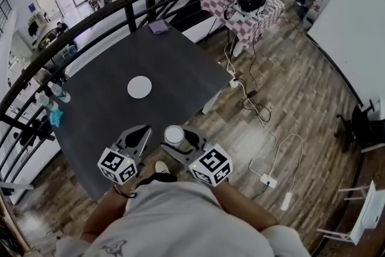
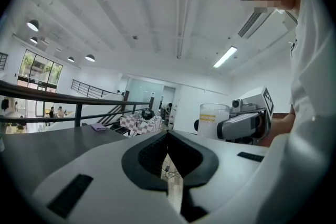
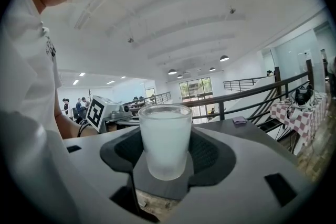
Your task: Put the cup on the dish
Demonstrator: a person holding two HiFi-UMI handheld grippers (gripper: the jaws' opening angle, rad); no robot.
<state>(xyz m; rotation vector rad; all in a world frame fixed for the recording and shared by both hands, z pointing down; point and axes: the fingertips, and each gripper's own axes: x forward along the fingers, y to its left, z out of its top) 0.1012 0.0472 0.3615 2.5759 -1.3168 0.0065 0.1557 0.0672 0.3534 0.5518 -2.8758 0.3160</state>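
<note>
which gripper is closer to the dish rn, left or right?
Left, by a little. In the head view the left gripper sits straight in front of the dish. The right gripper, holding the cup, is offset further sideways.

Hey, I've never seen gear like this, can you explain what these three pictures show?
There is no robot here. A person holds a hand tool with tongs in each hand, and the patterned cubes are part of those tools. The head view comes from a camera on the person's head, looking down. The other two views come from cameras riding on each tool. The right tongs grip a frosted cup. The left tongs are shut and empty. On the dark table lie a bare white dish and, at the far corner, a small purple thing.
</note>
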